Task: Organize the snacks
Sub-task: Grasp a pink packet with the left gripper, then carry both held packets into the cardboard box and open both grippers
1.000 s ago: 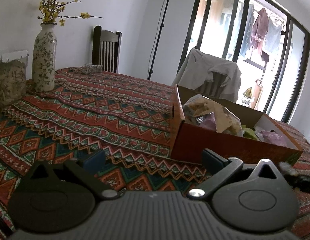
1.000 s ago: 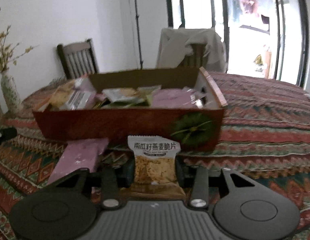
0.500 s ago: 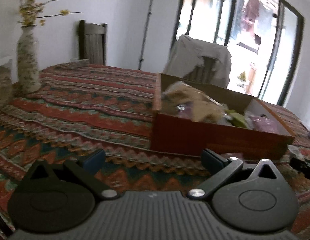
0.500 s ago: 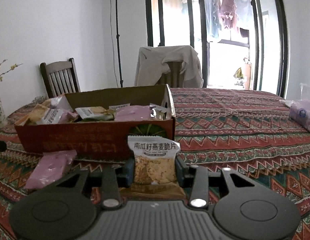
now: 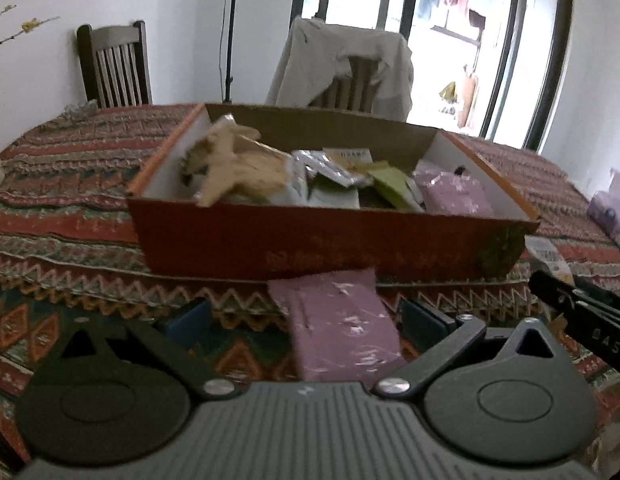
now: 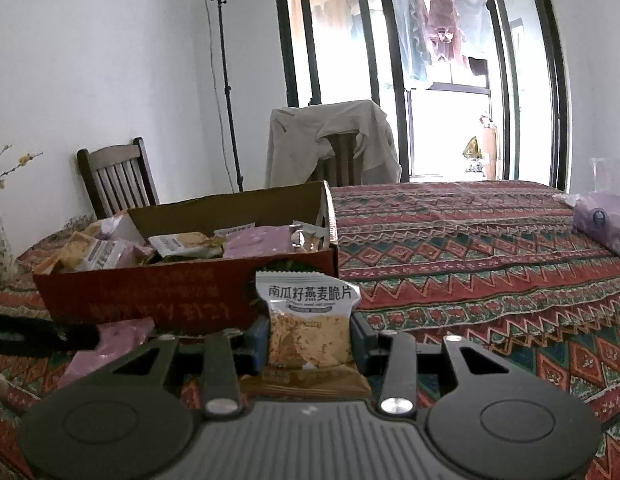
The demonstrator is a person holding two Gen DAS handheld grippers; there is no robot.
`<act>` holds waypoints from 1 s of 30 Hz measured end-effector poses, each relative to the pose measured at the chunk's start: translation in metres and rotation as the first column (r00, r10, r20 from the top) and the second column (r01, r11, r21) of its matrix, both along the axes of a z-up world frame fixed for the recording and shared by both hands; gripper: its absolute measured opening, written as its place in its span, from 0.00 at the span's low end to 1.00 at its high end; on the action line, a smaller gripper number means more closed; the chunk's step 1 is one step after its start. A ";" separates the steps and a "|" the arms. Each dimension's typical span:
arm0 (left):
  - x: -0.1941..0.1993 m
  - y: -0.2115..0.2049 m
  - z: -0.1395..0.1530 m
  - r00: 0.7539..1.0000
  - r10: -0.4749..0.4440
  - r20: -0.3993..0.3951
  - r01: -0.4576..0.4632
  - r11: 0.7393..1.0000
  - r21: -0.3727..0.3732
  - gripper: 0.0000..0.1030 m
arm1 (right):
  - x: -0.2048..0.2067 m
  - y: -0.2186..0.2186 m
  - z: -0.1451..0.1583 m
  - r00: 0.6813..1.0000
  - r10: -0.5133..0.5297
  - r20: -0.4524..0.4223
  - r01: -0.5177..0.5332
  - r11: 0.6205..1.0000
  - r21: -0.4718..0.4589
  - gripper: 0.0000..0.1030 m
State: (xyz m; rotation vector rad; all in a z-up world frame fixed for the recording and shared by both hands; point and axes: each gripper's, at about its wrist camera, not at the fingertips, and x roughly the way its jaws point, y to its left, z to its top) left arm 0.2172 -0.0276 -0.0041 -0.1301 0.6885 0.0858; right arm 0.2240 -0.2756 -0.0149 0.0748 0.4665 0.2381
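Silver-topped snack packet [image 6: 310, 320], golden flakes showing, upright in right hand-held gripper [image 6: 310, 344].

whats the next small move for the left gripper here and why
Probably ease the left gripper forward and close on the purple snack packet. Its jaws stand open around the packet, which lies on the tablecloth in front of the cardboard box, not in it.
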 end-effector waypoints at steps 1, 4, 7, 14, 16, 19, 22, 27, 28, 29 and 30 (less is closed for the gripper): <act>0.003 -0.003 -0.002 1.000 0.003 -0.015 -0.003 1.000 0.001 1.00 | 0.000 0.000 0.000 1.000 -0.001 0.000 0.001 1.000 0.003 0.39; 0.010 -0.010 -0.008 0.999 0.010 -0.049 -0.010 1.000 0.006 1.00 | 0.001 -0.002 0.000 1.000 -0.004 -0.002 0.004 1.000 0.015 0.39; 0.013 -0.016 -0.013 0.997 0.024 -0.075 -0.023 1.000 0.019 1.00 | 0.002 -0.004 -0.001 1.000 -0.003 -0.011 0.004 1.000 0.028 0.39; 0.021 -0.023 -0.023 0.993 0.060 -0.097 -0.054 0.997 0.057 0.96 | 0.002 -0.004 -0.002 1.000 0.003 -0.011 -0.003 1.000 0.031 0.39; 0.021 -0.024 -0.023 0.993 0.073 -0.090 -0.068 0.996 0.051 0.94 | 0.002 -0.003 -0.001 1.000 0.003 -0.010 -0.003 0.999 0.032 0.39; 0.019 -0.026 -0.022 0.994 0.076 -0.075 -0.071 0.996 0.059 0.79 | 0.001 -0.004 -0.001 1.000 0.005 -0.011 -0.005 0.999 0.035 0.39; 0.015 -0.030 -0.021 0.997 0.057 -0.057 -0.053 0.996 0.076 0.62 | 0.001 -0.003 -0.001 1.000 0.007 -0.011 -0.007 0.999 0.035 0.39; 0.006 -0.029 -0.020 0.999 0.032 -0.044 -0.030 0.998 0.062 0.61 | 0.001 -0.004 -0.001 1.000 0.006 -0.010 -0.006 0.999 0.035 0.39; 0.002 -0.028 -0.019 0.999 0.030 -0.038 -0.028 0.998 0.053 0.61 | 0.001 -0.003 0.000 1.000 0.006 -0.008 -0.005 0.999 0.035 0.39; -0.001 -0.027 -0.018 0.999 0.025 -0.031 -0.024 0.999 0.046 0.61 | 0.001 -0.003 0.000 1.000 0.006 -0.006 -0.005 0.999 0.035 0.39; -0.004 -0.026 -0.016 1.000 0.022 -0.021 -0.021 0.999 0.044 0.61 | 0.001 -0.003 0.000 1.000 0.007 -0.003 -0.006 0.999 0.035 0.39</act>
